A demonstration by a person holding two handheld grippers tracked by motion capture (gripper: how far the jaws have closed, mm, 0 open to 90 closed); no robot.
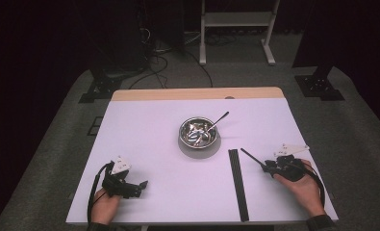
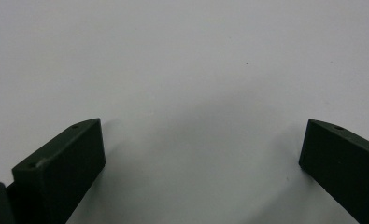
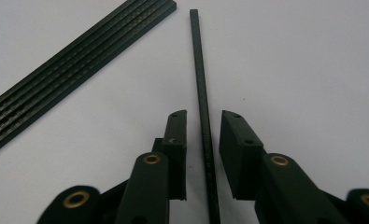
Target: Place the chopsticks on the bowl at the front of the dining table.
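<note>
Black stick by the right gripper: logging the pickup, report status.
Right gripper straddles the black stick, pads not pressing. Left gripper open, idle. Bundle beside, apart.

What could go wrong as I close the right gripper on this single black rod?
The right gripper straddles the thin black rod with small gaps showing on both sides, so the pads may not be pressing yet. Lifting now could drop it.

The rod lies flat on the white table, so the fingertips may scrape the surface or roll the rod aside.

The bundle of black rods lies close by. A sideways swing could knock them out of line.
</note>
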